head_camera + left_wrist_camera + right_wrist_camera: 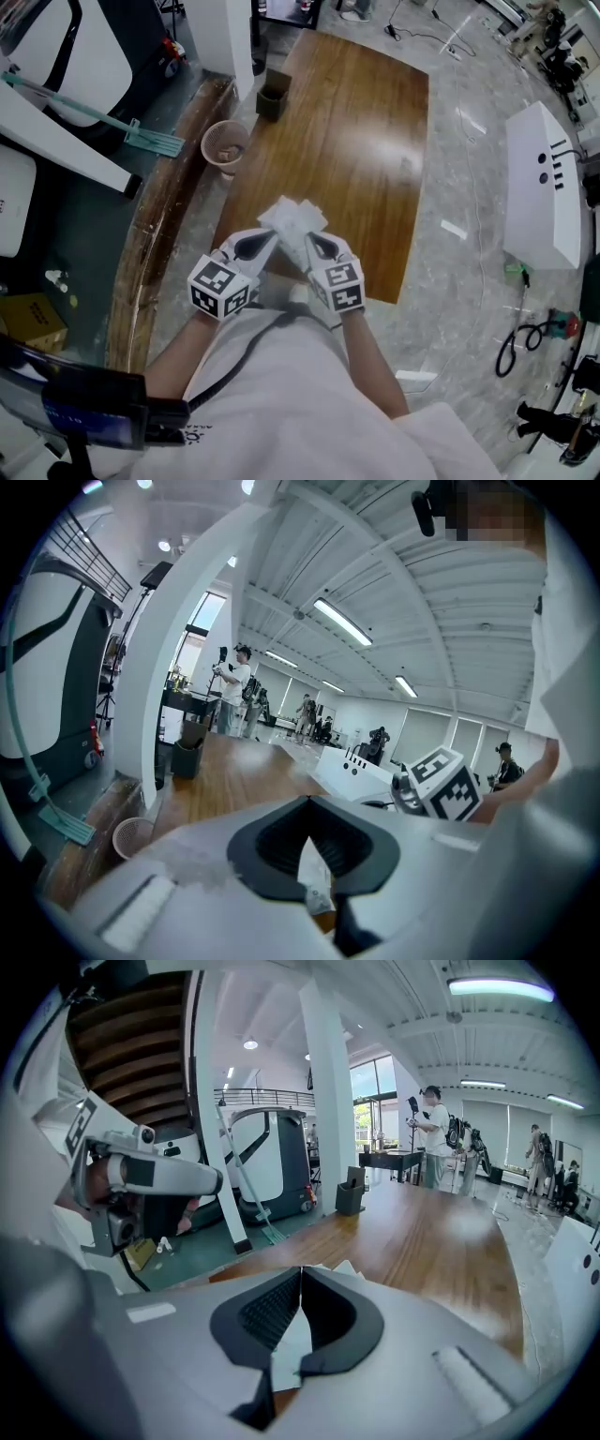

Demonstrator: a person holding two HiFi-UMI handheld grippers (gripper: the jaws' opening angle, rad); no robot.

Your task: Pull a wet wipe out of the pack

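The wet wipe [293, 220] sits above the near end of the wooden table [366, 141], pinched from both sides. My left gripper [270, 239] is closed on one edge and my right gripper [311, 241] is closed on the other. I can't find the pack in any view.

If I draw the two apart, I expect the sheet to tear, since it looks thin and limp. A damp edge might also slide out of the jaws.

The wipe is white, soft and crumpled. The jaw pads [267, 1312] are dark ribbed rubber, and the table is glossy, grained wood.
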